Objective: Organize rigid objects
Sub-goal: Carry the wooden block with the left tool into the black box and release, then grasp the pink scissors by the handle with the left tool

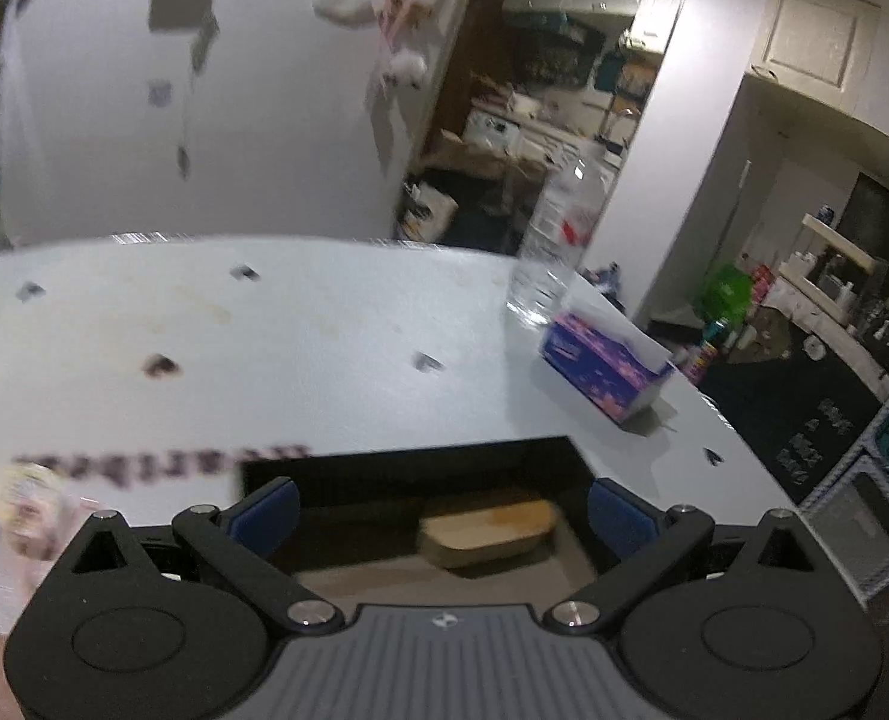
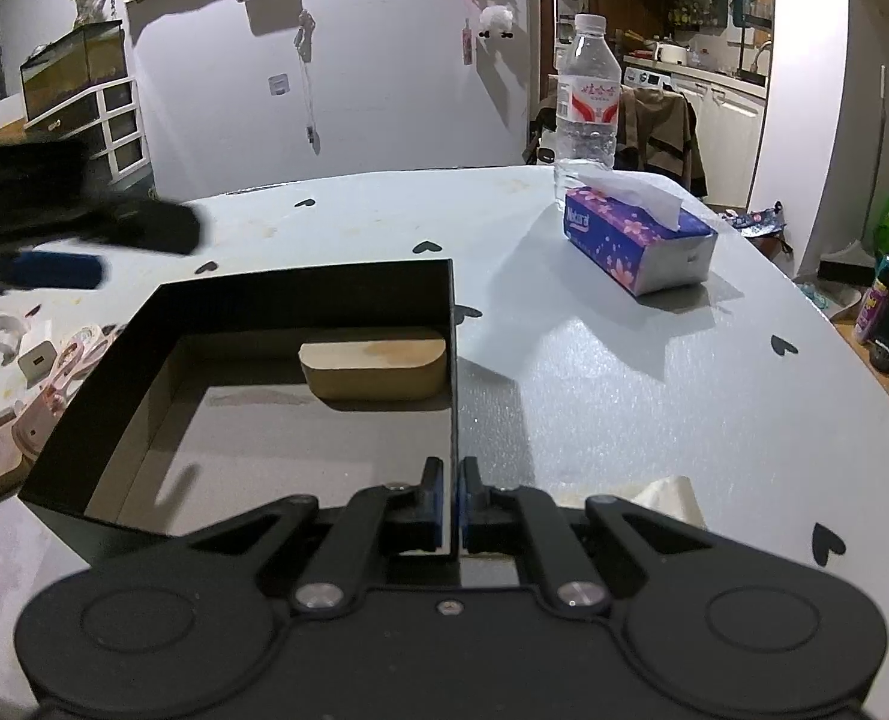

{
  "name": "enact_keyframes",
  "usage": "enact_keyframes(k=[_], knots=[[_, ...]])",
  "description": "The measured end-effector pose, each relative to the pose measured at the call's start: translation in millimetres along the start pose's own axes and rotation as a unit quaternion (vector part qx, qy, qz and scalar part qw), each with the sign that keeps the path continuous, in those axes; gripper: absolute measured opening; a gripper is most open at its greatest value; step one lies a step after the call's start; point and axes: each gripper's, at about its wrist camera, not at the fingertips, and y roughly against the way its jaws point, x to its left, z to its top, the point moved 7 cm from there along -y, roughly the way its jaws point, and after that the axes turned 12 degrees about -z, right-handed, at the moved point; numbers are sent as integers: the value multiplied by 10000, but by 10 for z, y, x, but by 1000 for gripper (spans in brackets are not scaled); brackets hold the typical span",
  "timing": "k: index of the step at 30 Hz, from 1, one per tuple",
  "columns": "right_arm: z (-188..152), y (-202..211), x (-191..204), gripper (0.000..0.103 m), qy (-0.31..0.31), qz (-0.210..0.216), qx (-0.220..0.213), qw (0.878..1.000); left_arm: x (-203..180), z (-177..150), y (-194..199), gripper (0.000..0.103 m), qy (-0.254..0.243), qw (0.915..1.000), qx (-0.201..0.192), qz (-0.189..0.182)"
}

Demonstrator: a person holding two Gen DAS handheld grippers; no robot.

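Box [image 2: 300, 300] wall between pinched right tongs [image 2: 450, 501]

Dim indoor light with a cool cast; both fisheye views bend straight lines and go black at the corners. Left wrist view smeared by motion blur — the clear plastic water bottle [image 1: 555, 240] ghosts. Right wrist view sharp, apart from a blurred dark shape at left edge. The purple floral tissue box [image 2: 639, 243] throws a shadow toward the camera — light from behind it.
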Motion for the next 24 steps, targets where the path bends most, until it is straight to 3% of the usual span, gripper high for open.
enact_keyframes(k=[9,15,22,24], knots=[[-5,-3,4,6,-20,-1,6,10000,488,-249,631,101,-258,9965,-301,730],[-3,-1,1,6,-59,6,23,10000,893,-552,945,101,84,9918,-375,1219],[-8,7,2,6,-77,4,43,10000,1329,-832,1262,99,540,9785,-579,1905],[-8,8,4,6,-81,4,43,10000,1384,-876,1295,89,728,9793,-610,1790]])
